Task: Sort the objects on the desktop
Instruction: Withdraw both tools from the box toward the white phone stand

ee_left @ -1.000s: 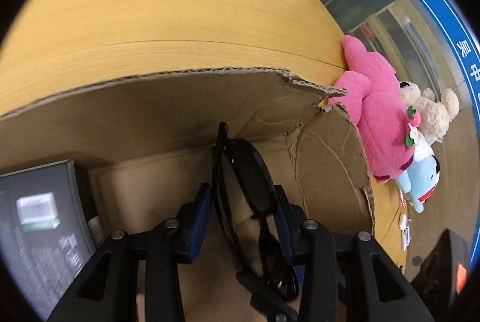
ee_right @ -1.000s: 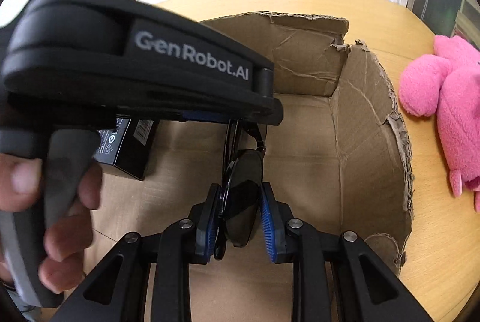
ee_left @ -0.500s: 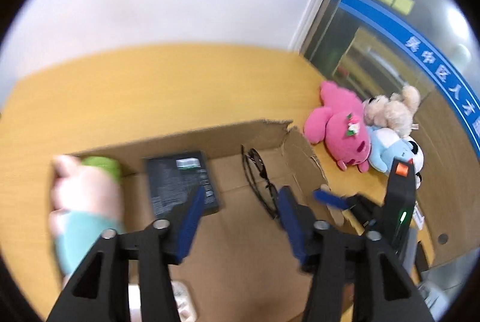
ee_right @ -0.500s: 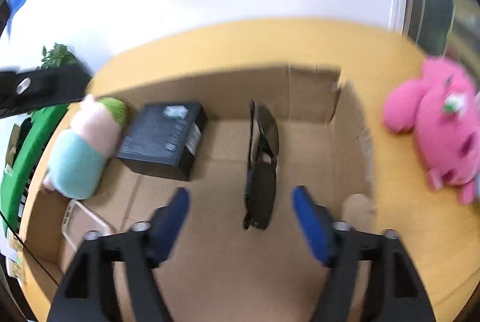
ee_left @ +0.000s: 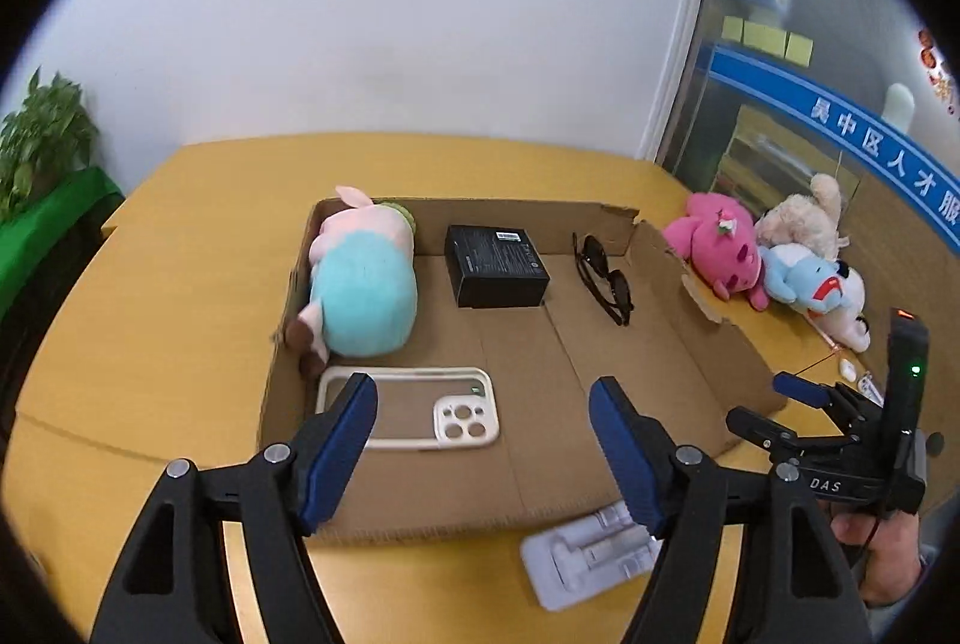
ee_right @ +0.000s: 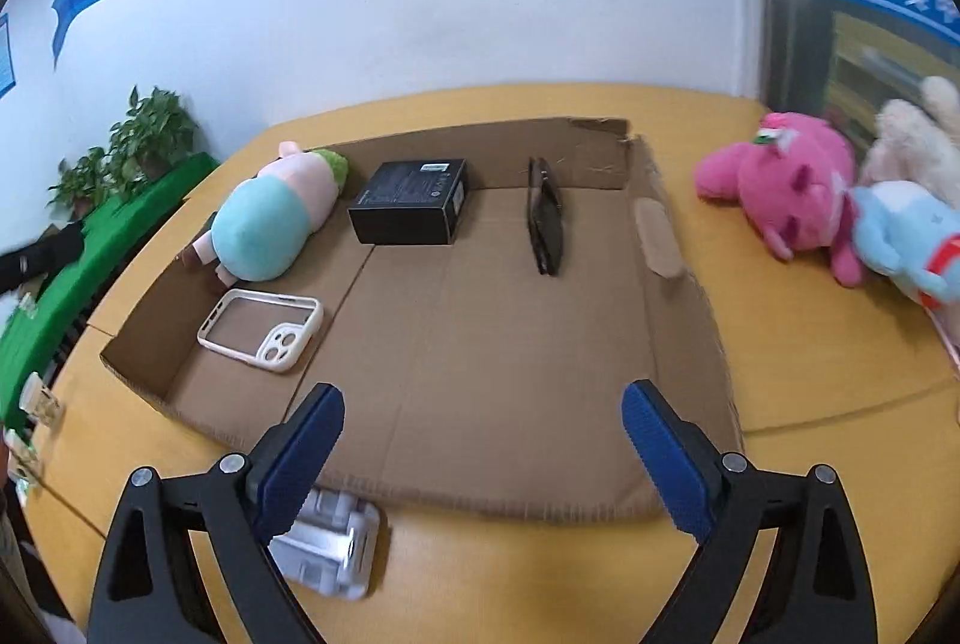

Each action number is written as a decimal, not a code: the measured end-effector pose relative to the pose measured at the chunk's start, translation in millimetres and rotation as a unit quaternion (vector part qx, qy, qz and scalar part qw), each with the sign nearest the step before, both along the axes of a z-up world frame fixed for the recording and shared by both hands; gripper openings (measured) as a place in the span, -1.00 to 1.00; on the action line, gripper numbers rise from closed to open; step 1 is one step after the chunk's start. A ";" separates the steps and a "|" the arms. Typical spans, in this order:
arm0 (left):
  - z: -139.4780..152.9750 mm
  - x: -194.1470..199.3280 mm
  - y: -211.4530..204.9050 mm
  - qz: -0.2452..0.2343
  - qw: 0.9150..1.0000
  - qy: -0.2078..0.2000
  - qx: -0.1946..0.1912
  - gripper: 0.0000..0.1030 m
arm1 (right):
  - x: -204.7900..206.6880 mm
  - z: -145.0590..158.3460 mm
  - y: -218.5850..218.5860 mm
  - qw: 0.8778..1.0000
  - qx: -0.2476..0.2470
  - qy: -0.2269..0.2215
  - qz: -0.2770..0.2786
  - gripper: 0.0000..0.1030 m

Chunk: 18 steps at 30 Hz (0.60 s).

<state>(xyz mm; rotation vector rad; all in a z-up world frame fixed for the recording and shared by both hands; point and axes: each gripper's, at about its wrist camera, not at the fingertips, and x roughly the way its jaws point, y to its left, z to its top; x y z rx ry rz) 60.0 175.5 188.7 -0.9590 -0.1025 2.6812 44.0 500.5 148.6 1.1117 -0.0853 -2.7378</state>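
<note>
We hold the left gripper and right gripper spread wide and empty, above the near edge of the box, so we can see the whole sort. Ahead lie the sunglasses, folded by the far wall, left of them the black carton, plush and phone case. Below us, outside the box, a white holder waits, probably next.

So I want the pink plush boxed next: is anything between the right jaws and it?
Nothing visible blocks it. The right gripper hangs open over the near edge of the cardboard box; the pink plush lies on the table outside the box's right wall, with bare tabletop before it. A blue plush presses against its far side.
</note>
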 end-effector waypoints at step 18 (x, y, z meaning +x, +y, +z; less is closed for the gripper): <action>-18.9 74.1 22.6 0.033 0.997 0.074 -0.002 0.44 | 86.1 24.4 -35.0 0.996 0.029 0.085 0.017 1.00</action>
